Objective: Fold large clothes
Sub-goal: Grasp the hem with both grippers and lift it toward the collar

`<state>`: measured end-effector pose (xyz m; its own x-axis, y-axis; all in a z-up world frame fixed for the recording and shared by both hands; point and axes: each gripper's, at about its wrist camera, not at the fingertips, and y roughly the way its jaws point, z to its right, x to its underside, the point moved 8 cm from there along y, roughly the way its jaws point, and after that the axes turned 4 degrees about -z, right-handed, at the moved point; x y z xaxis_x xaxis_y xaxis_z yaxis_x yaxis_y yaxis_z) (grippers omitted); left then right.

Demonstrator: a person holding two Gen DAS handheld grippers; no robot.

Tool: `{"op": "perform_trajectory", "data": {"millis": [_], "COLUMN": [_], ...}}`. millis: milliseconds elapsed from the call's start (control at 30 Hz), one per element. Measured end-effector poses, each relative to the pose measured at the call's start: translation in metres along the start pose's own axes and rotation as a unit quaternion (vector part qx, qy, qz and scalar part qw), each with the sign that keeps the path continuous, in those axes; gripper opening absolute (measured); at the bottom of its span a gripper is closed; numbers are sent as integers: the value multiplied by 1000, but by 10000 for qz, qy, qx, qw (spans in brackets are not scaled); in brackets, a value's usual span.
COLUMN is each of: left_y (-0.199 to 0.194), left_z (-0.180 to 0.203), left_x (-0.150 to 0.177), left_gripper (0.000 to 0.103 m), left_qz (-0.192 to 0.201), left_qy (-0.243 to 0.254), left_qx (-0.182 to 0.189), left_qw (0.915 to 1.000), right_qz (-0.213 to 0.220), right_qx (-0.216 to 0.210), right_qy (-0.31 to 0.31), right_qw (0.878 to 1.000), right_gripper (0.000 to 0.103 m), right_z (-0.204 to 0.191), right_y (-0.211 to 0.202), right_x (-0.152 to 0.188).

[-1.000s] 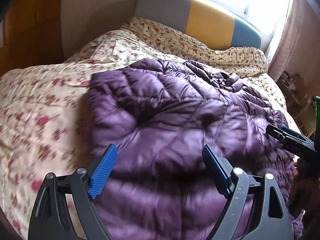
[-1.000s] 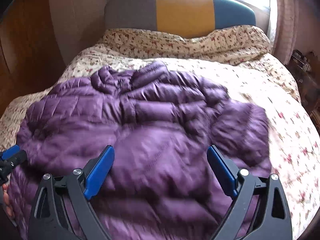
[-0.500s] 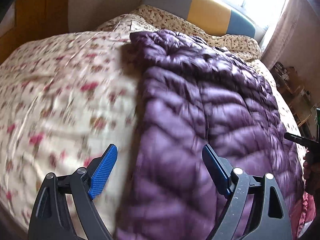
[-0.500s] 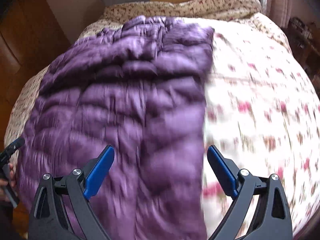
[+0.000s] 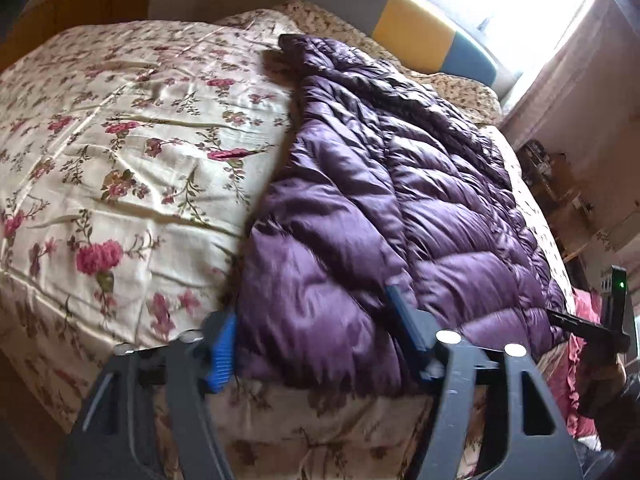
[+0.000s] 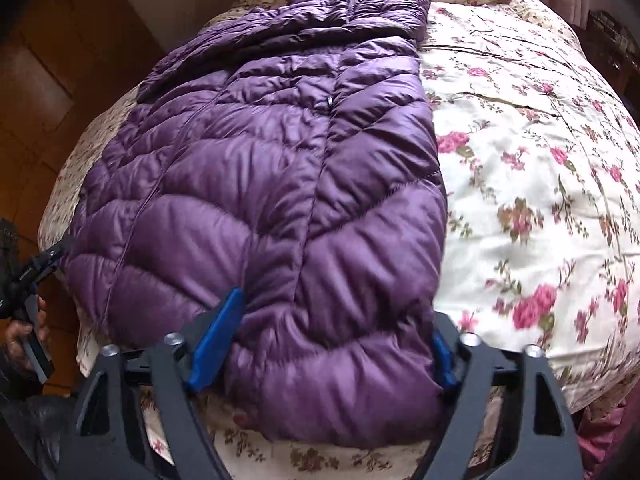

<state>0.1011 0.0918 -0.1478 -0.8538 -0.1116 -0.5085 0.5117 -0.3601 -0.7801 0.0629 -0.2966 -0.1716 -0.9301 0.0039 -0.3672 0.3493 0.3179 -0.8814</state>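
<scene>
One floral bed (image 5: 120, 128), one purple puffer jacket (image 6: 280, 184), two grippers' fingers (image 5: 222, 350) closing on its hem

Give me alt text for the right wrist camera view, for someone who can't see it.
The right gripper has just been closing around the near hem corner of a purple puffer jacket that lies lengthwise on a floral bedspread, its blue pads against the padding. The left gripper shows at the far left edge.

- The left gripper (image 5: 316, 328) is angled downward; its jaws have just been closing, and the near hem of the purple down jacket (image 5: 400, 208) is pinched.
- The right gripper (image 6: 332, 340) is likewise clamped on that hem.
</scene>
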Motion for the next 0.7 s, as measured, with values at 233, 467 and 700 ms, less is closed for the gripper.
{"op": "perform_trajectory", "data": {"millis": [233, 467, 700], "left_y": [-18, -44, -45], "left_z": [9, 31, 44], "left_x": [-3, -34, -89], "left_gripper": [14, 10, 10], "left_qz": [202, 512, 804], "left_qy": [168, 418, 495], "left_qx": [131, 347, 532], "left_qw": [9996, 9972, 9941], "right_qz": [109, 651, 1213], "right_qx": [-210, -253, -261], "right_qy": [-257, -542, -655], "right_qw": [9994, 9961, 9901], "right_gripper": [18, 12, 11], "right_z": [-20, -35, -49], "right_y": [-10, -45, -63], "right_x": [-10, -43, -101]}}
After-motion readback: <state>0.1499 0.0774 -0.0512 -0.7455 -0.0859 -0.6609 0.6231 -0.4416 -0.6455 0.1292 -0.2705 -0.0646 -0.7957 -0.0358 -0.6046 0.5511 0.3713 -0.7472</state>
